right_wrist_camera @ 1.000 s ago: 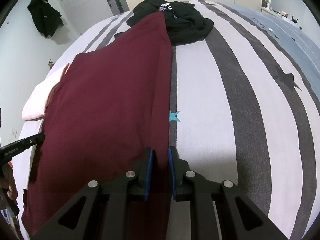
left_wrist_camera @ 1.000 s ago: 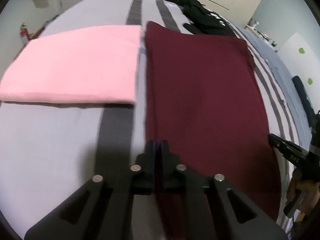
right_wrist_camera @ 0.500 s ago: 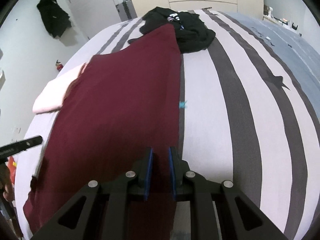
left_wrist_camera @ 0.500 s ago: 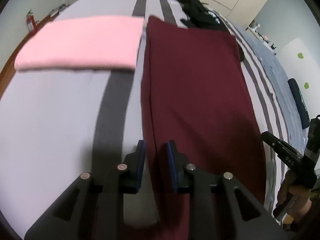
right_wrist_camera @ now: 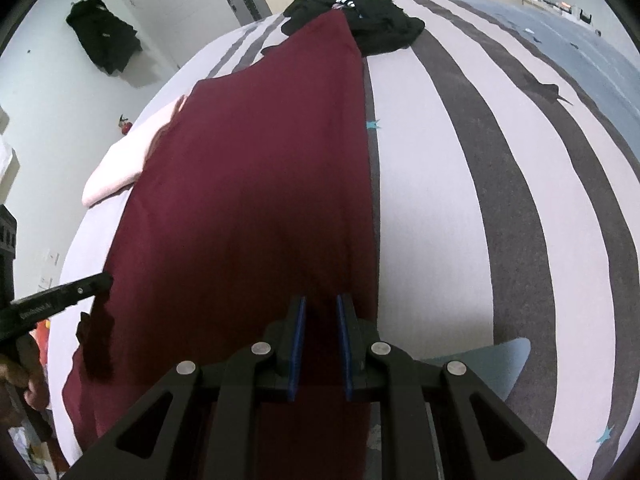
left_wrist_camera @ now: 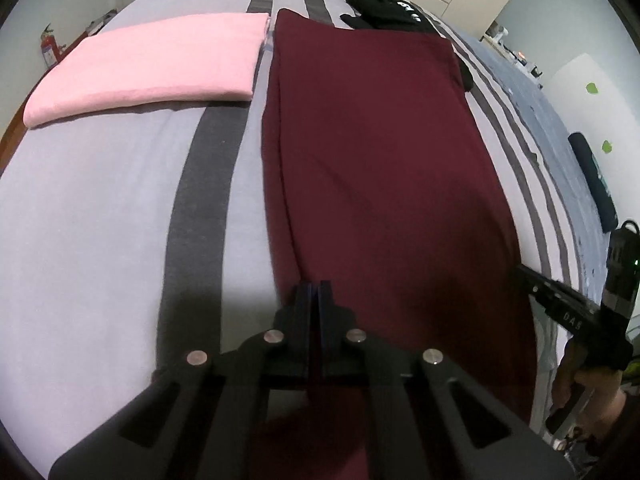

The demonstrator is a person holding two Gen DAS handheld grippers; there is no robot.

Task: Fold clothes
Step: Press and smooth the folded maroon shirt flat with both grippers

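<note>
left tongs (left_wrist_camera: 315, 294) clamped on maroon garment (left_wrist_camera: 372, 152) | right tongs (right_wrist_camera: 319, 316) grip unclear | black garment (left_wrist_camera: 380, 0) lettering unreadable

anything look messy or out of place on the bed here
One thing: the black garment lies in a crumpled heap at the far end of the striped bed, touching the far end of the maroon garment. The pink garment is neatly folded beside the maroon one, which lies flat.

The left gripper (left_wrist_camera: 315, 292) points steeply down, its jaws pressed together on cloth near the bed's near edge. The right gripper (right_wrist_camera: 321, 312) tilts down likewise, jaws slightly apart with cloth between them. A hand (left_wrist_camera: 588, 392) grips the right gripper's handle.
</note>
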